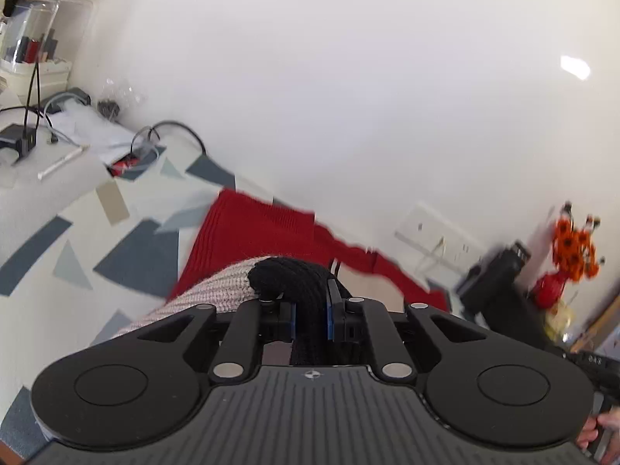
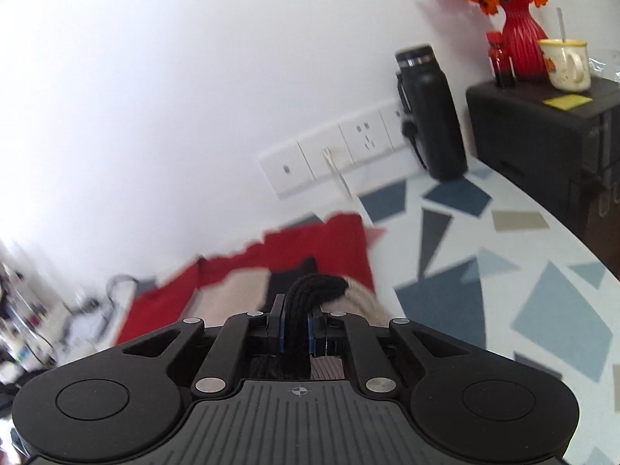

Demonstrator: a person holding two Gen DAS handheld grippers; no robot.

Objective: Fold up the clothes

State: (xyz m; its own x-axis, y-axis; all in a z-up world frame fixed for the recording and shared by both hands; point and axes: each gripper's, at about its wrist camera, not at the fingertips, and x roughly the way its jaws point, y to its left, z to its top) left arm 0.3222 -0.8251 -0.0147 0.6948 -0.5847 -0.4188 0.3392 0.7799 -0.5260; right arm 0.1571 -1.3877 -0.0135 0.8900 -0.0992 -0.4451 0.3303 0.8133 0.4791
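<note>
Between the fingers of the left gripper, at the picture's six o'clock, a thick black knitted edge of a sweater is pinched tight, the blue pads pressed against it on both sides. The right gripper does the same in its own view, its fingers closed on another bunch of the sweater's black rib. Beige-grey knit runs off toward eight o'clock in the left view and toward four o'clock in the right. Beyond, toward twelve o'clock, the garment's red part lies spread on a patterned tablecloth of blue and grey shapes, close to a white wall.

As a judgement, a fold seems to be in progress: both ends of one black edge are held up over the red part. Motion blur softens the cloth. How many folds are made or remain cannot be told.

Only the left view shows a cluttered shelf with cables and a clear box at ten o'clock. Only the right view shows clearly a black flask and wall sockets at one o'clock, and a red vase of orange flowers beside a mug on a black box at two o'clock.
</note>
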